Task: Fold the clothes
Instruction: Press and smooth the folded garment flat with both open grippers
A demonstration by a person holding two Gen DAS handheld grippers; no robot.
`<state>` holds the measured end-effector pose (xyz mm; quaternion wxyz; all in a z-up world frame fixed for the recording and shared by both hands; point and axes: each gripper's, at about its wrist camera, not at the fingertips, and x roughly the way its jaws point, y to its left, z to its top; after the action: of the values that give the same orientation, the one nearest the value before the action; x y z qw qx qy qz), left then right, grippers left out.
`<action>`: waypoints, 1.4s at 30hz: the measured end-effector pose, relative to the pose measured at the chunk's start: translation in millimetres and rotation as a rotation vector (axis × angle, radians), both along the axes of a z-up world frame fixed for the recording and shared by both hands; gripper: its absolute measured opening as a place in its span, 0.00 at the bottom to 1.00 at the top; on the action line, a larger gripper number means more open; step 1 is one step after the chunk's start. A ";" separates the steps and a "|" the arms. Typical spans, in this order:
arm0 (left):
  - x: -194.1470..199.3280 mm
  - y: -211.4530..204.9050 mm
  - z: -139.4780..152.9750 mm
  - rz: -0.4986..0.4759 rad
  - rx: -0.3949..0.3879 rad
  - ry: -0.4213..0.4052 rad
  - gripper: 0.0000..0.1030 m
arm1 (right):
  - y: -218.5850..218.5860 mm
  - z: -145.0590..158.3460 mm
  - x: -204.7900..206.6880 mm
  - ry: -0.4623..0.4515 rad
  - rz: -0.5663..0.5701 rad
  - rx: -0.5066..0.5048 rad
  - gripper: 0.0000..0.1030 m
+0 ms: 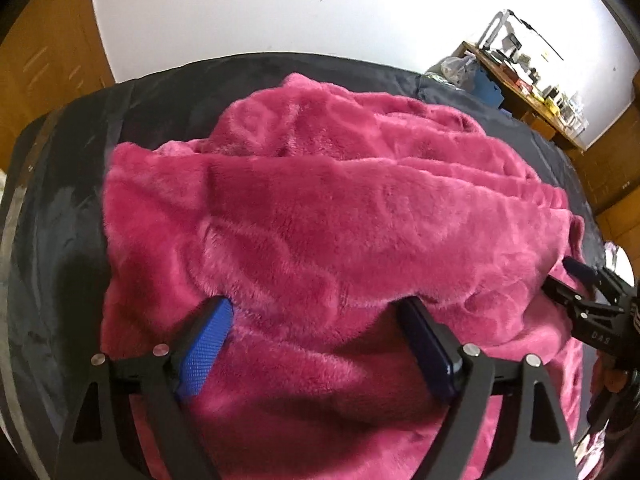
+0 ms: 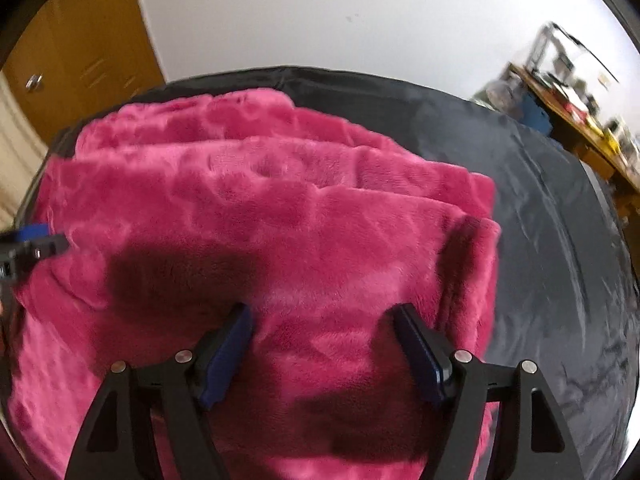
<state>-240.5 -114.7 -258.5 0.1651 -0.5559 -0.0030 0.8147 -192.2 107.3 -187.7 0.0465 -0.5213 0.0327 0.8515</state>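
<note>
The left hand-held gripper [image 1: 316, 312] and right hand-held gripper [image 2: 322, 316] both stand released, jaws spread over the pink fleece garment [image 1: 320, 208]. It lies in layered folds across the middle of the black-covered tabletop [image 2: 560, 240]; folding looks partly done, more folds probably remaining.

Fuzzy garment [image 1: 320, 208] is hot pink, plain, on a dark grey cover [image 2: 560, 240]; claw pads [image 1: 204, 348] are blue, arms black.

White wall [image 1: 280, 12], wooden door [image 2: 80, 48], cluttered desk [image 1: 532, 96].
</note>
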 end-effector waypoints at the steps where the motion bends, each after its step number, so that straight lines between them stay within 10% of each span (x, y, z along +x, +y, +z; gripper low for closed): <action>1: 4.2 -2.9 6.3 0.000 0.013 0.010 0.86 | -2.2 6.9 4.0 0.018 0.001 -0.017 0.74; 26: 44.5 -8.6 -1.1 -0.033 -0.020 0.039 0.94 | -29.9 5.5 54.3 0.014 0.072 0.033 0.82; 42: 57.6 4.8 -33.9 -0.059 -0.179 0.044 0.98 | -5.7 -22.8 57.6 -0.065 0.092 0.077 0.88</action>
<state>-182.9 -109.9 -292.3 0.1385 -0.5501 0.0901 0.8186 -134.5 101.6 -210.5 0.0284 -0.5474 -0.0255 0.8360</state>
